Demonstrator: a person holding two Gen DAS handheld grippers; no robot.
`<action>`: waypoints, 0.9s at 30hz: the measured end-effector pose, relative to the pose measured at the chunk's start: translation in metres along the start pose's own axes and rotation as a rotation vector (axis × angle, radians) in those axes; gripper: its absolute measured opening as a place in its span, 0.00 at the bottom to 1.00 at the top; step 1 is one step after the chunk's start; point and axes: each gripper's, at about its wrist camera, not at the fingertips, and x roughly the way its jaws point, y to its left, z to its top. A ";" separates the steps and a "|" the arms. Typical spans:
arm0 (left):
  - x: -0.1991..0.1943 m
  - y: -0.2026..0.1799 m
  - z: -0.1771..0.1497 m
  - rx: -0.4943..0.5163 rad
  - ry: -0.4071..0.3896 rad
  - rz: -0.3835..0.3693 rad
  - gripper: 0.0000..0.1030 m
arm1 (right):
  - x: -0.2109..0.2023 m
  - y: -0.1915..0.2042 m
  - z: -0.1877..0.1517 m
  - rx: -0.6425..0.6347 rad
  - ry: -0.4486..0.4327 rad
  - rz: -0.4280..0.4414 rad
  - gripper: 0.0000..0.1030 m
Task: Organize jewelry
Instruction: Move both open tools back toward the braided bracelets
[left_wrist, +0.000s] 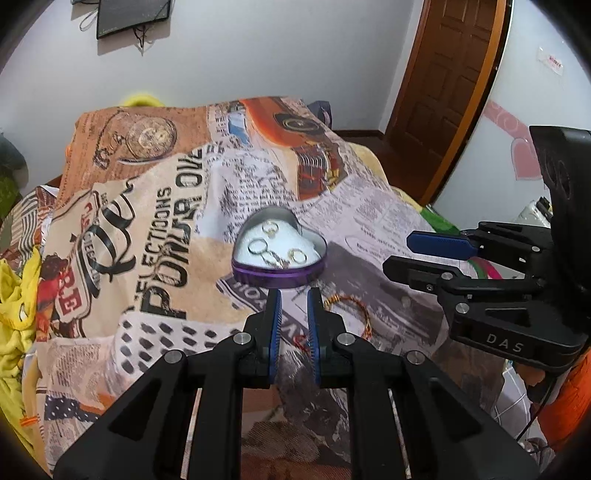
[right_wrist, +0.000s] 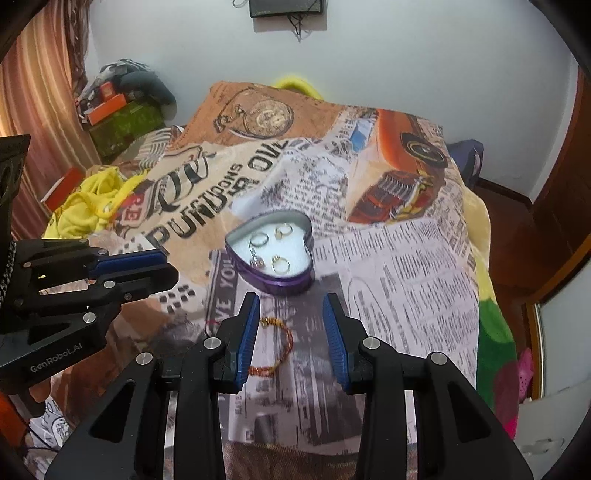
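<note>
My left tongs (left_wrist: 294, 295) hang low over the patterned cloth (left_wrist: 155, 229), their blue pads drawn close together with only a narrow gap between them and nothing caught there. My right tongs (right_wrist: 291, 301) are spread wide and hold nothing.

The purple heart-shaped tin (right_wrist: 271, 254) sits open near the middle of the cloth-covered table, just beyond both pairs of tips. On its white lining lie several rings (right_wrist: 280, 264): one gold one toward the far rim, a silver hoop beside it, another gold one nearer me, and a small silver piece against the near wall that I cannot make out clearly.

The orange and gold bracelet (right_wrist: 282, 347) lies flat on the cloth on the near side of the tin, apart from it. In the right wrist view it rests just inside the left finger of my right tongs; in the left wrist view it shows beside the right finger of my left tongs, partly hidden behind it.
</note>
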 end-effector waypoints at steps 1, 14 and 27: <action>0.003 0.000 -0.002 0.000 0.008 -0.002 0.12 | 0.002 -0.001 -0.003 0.004 0.007 0.000 0.31; 0.041 0.001 -0.029 -0.018 0.137 -0.026 0.12 | 0.044 0.002 -0.039 0.016 0.143 0.030 0.31; 0.069 -0.001 -0.033 -0.062 0.159 -0.061 0.12 | 0.038 -0.019 -0.051 -0.019 0.122 -0.067 0.40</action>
